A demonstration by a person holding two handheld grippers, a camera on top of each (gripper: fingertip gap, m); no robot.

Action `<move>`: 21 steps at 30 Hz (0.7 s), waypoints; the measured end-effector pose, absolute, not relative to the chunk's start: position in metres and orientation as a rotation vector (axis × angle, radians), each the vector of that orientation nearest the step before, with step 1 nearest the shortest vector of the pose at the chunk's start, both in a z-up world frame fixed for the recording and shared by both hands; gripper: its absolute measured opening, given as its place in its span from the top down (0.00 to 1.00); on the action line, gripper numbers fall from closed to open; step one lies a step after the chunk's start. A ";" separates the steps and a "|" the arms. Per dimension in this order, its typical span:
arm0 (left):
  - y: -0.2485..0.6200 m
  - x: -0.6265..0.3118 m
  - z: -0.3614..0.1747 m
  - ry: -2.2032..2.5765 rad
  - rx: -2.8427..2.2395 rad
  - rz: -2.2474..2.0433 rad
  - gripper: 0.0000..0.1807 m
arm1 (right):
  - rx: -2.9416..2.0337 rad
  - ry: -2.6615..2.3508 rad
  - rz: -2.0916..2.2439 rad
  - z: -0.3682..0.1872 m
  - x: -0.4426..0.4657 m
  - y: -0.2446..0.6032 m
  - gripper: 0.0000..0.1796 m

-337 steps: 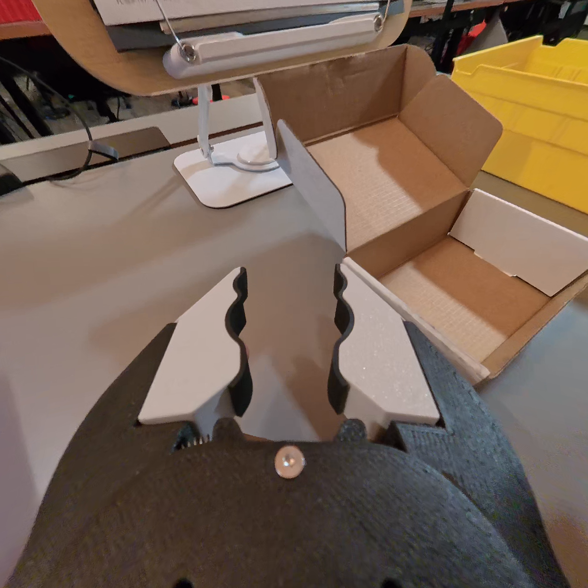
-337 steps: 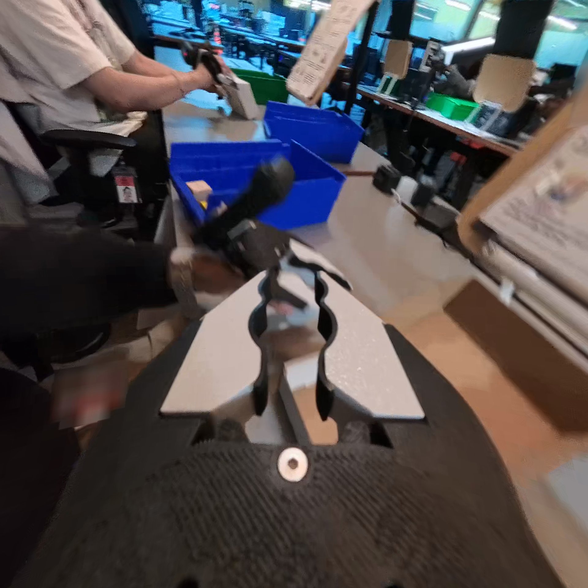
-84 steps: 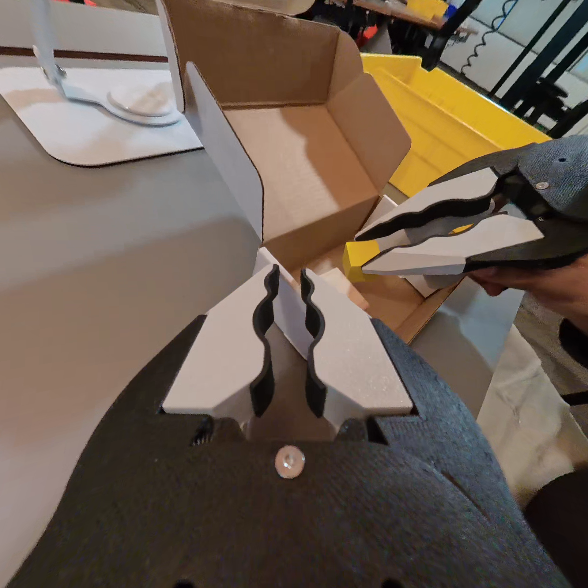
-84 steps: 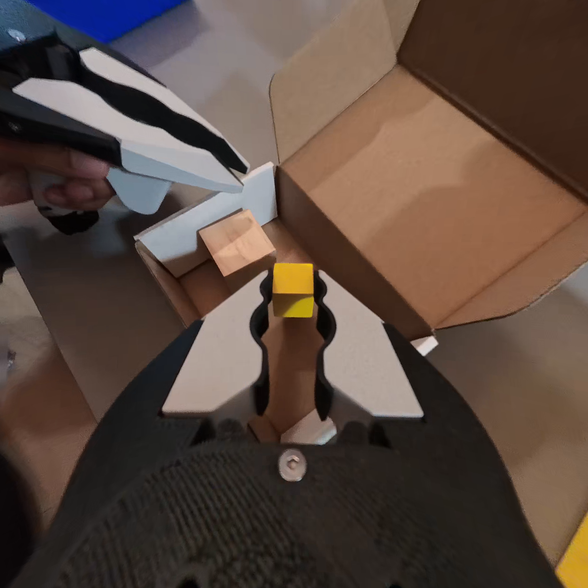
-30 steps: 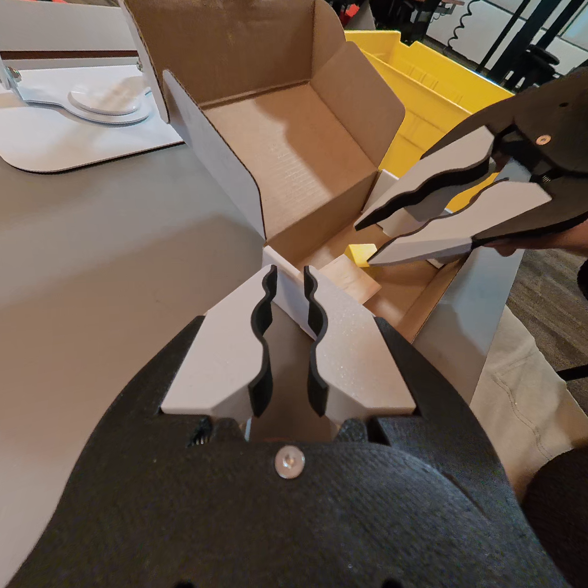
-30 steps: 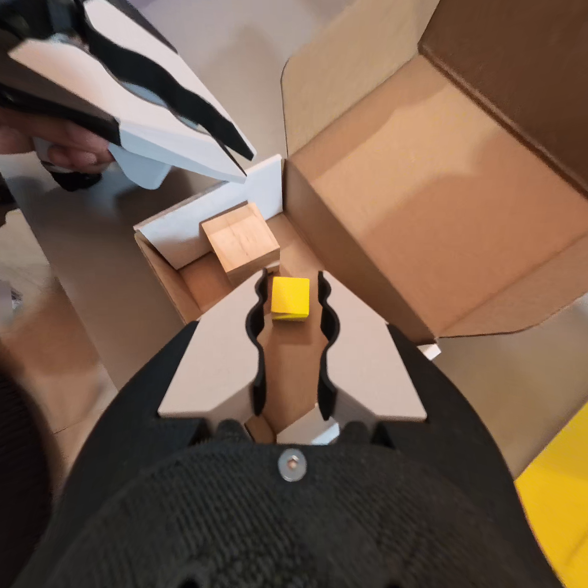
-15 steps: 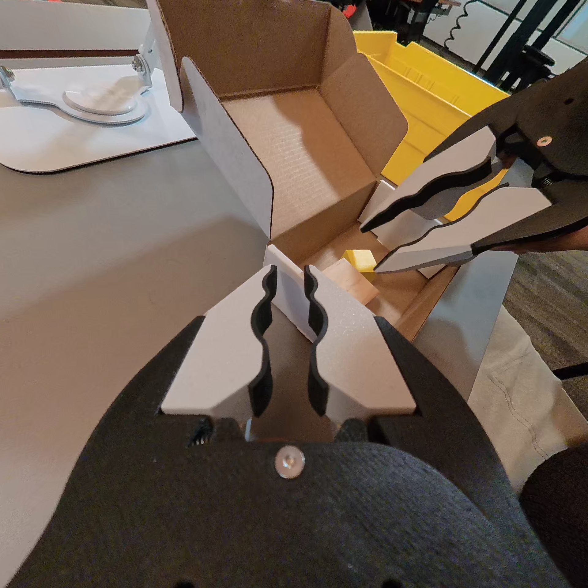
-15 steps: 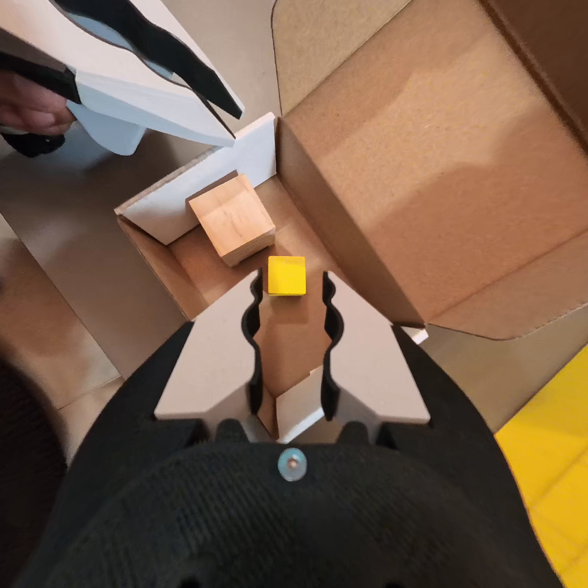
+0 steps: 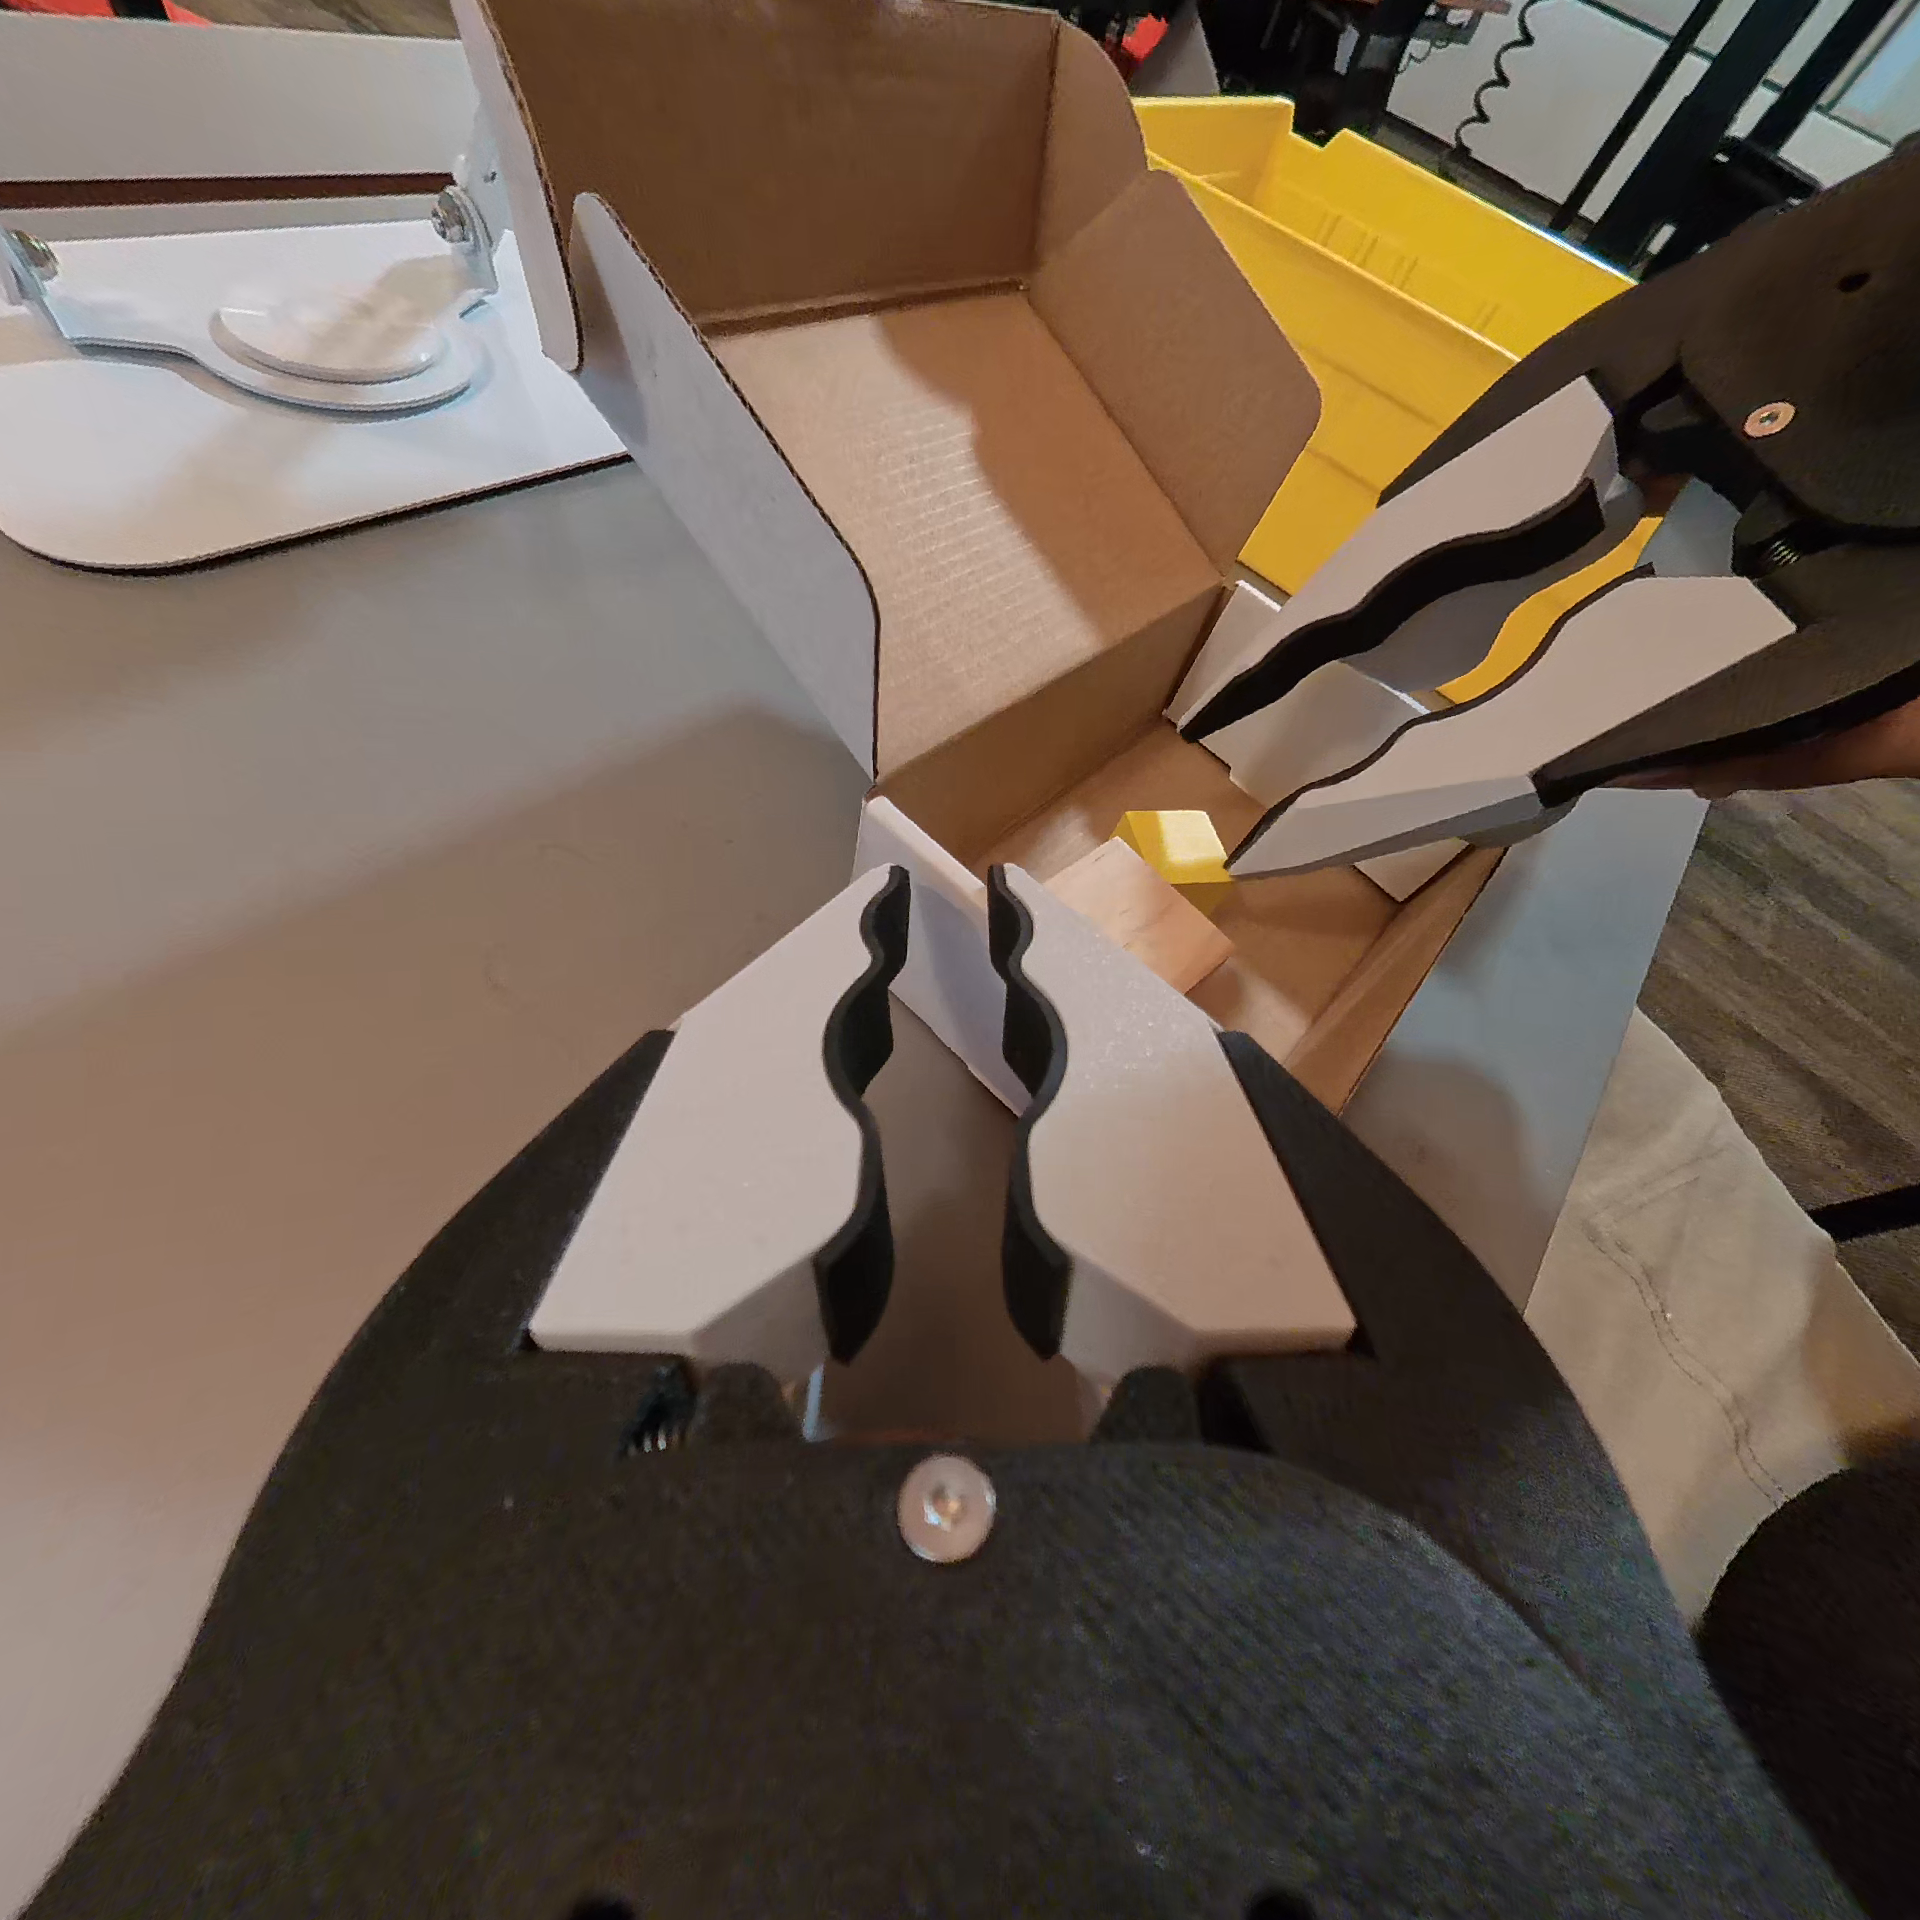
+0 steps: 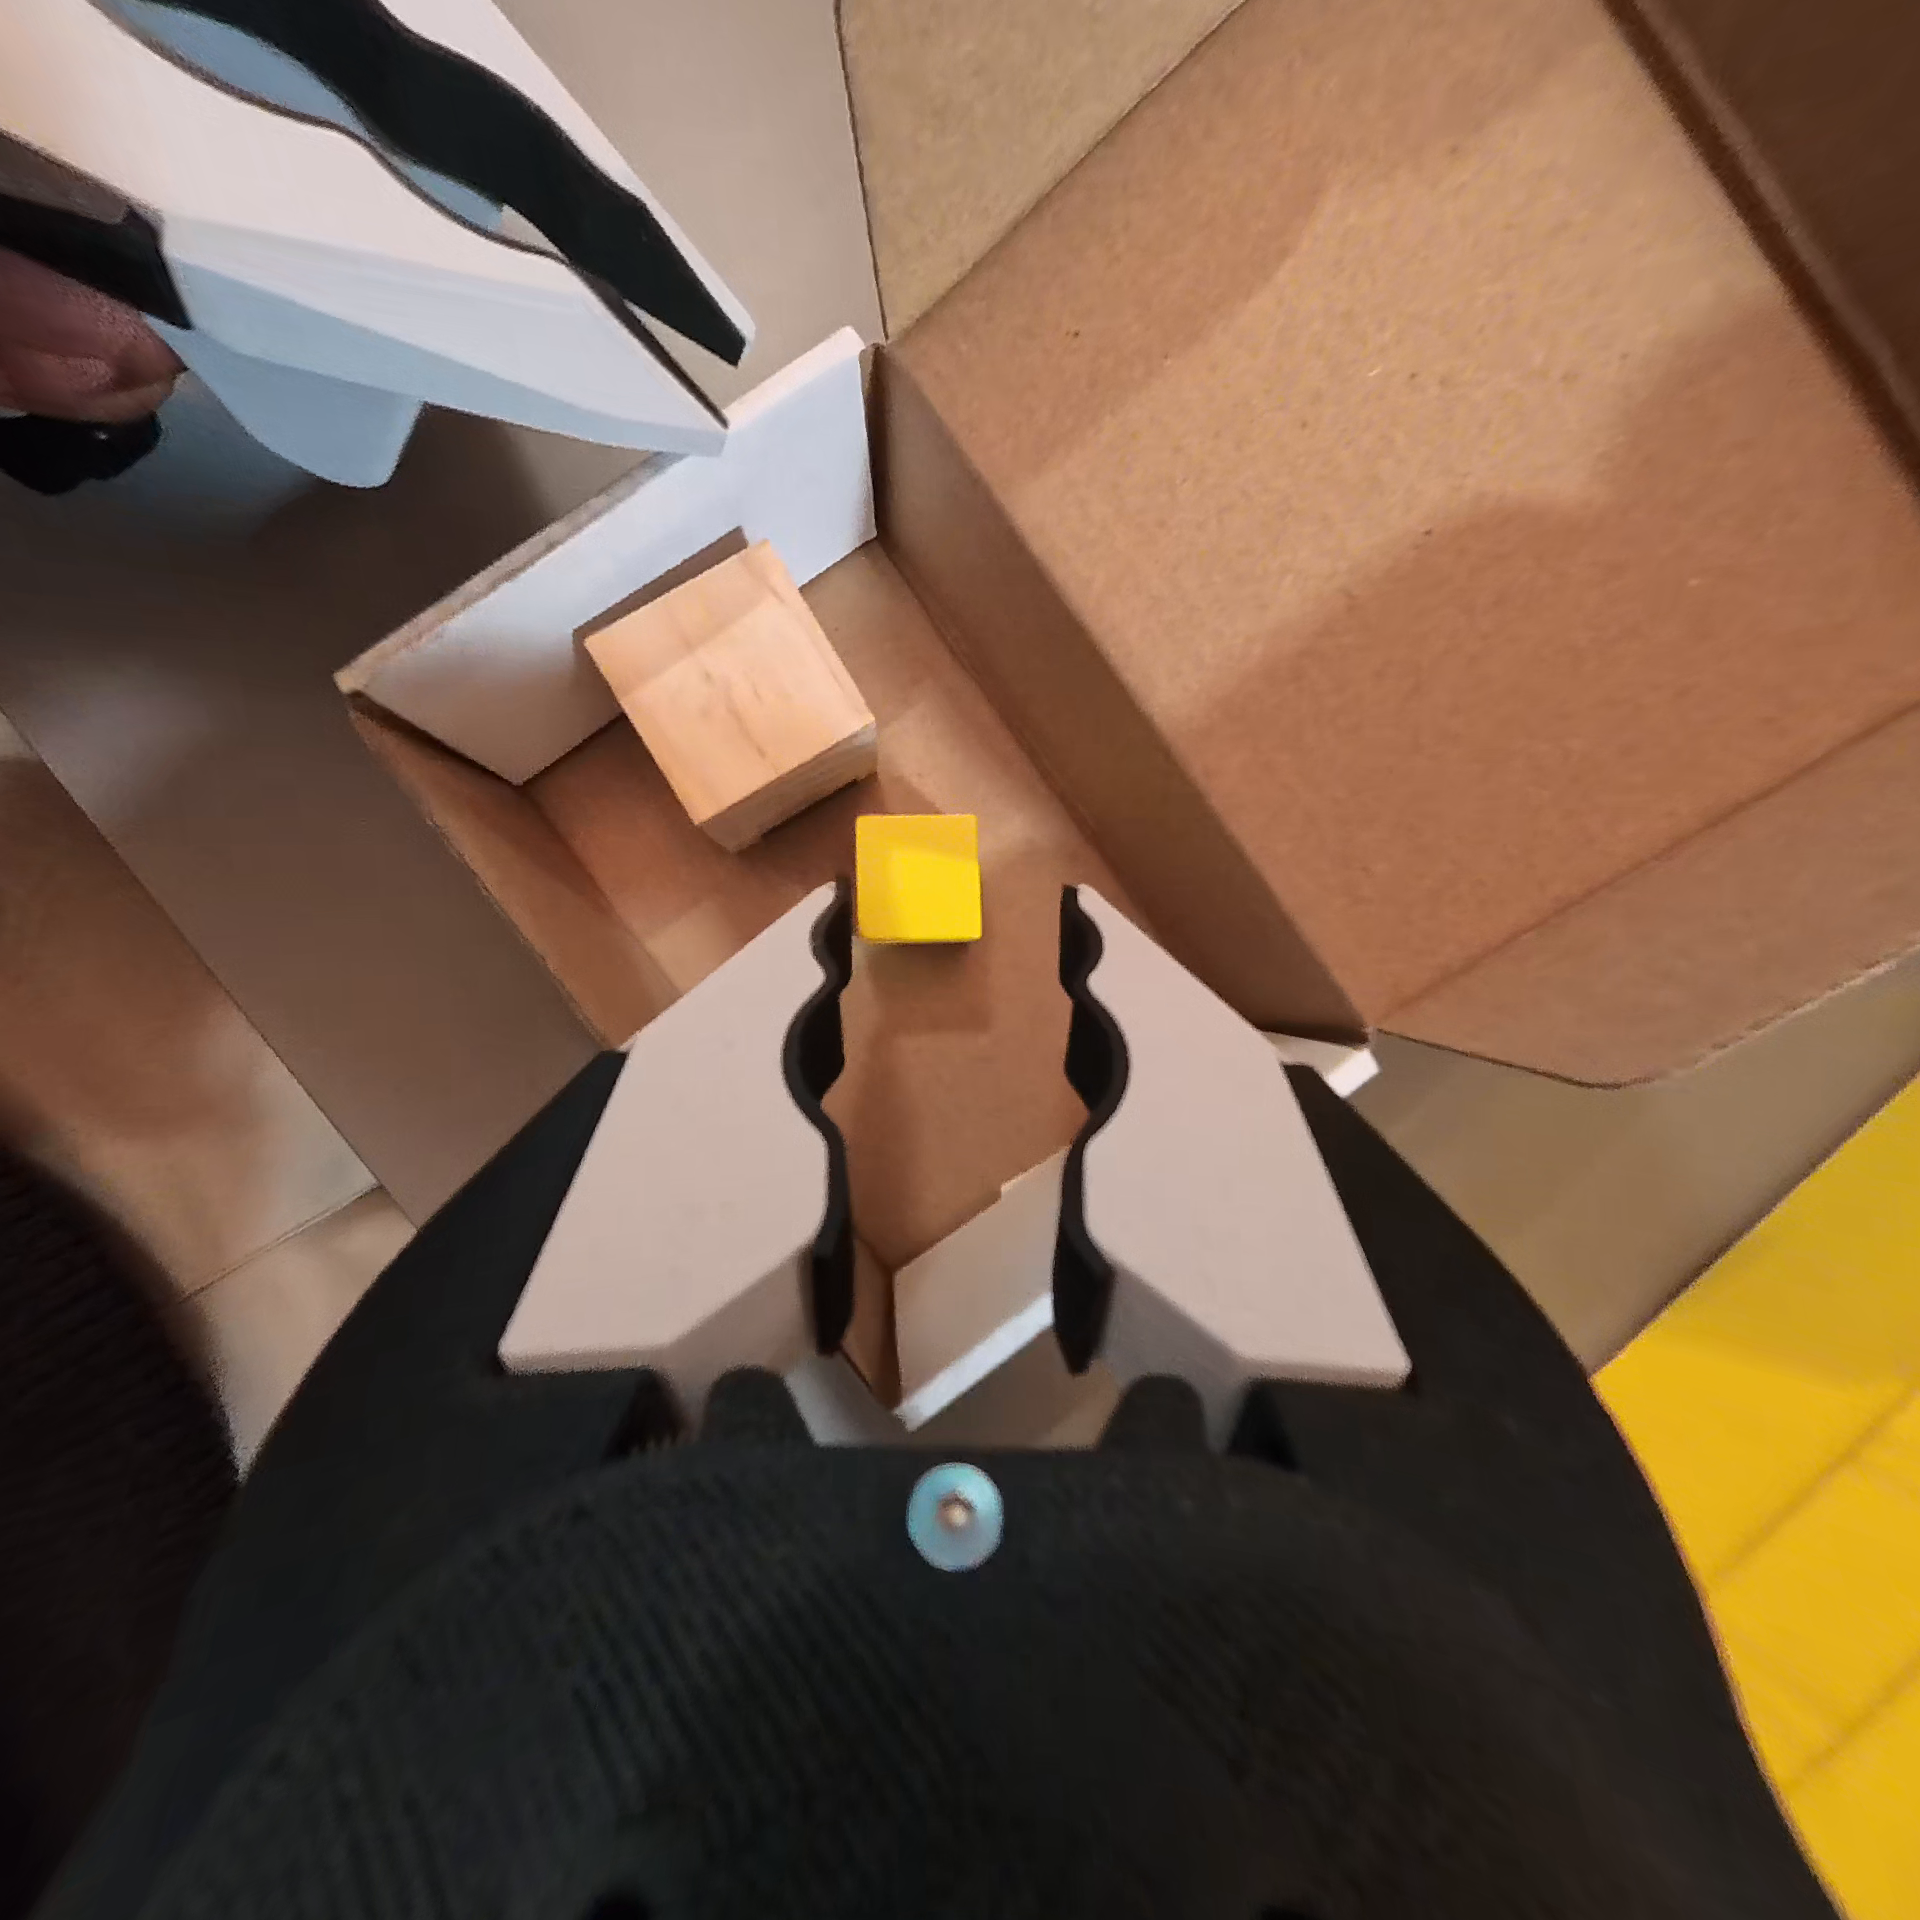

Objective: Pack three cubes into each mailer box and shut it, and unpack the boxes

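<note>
The left gripper stays beside the near-left wall of the open mailer box, its jaws a narrow gap apart around the wall's white edge, not pinching it. Inside the box, a wooden cube lies against the left wall, and the small yellow cube, earlier clamped in the right gripper, now rests free on the box floor. That gripper has spread its jaws and drawn back above it. A yellow bin sits far right.
</note>
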State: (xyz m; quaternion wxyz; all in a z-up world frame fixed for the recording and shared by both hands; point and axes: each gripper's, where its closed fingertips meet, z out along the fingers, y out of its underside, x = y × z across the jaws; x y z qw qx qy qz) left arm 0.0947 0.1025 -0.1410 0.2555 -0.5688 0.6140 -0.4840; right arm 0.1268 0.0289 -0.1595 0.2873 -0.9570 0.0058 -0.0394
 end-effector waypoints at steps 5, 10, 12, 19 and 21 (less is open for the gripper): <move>0.102 0.090 -0.141 1.663 -1.546 -1.322 0.92 | -2.583 -0.028 -0.113 -0.164 0.126 0.032 0.80; 0.105 0.083 -0.140 1.649 -1.554 -1.339 0.93 | -2.601 -0.064 -0.093 -0.165 0.122 0.037 0.81; 0.108 0.080 -0.141 1.640 -1.563 -1.327 0.93 | -2.615 -0.082 -0.099 -0.167 0.122 0.037 0.81; 0.116 0.073 -0.143 1.622 -1.578 -1.299 0.93 | -2.683 -0.142 -0.104 -0.177 0.122 0.035 0.86; 0.117 0.071 -0.143 1.620 -1.580 -1.292 0.93 | -2.687 -0.182 -0.093 -0.177 0.120 0.034 0.86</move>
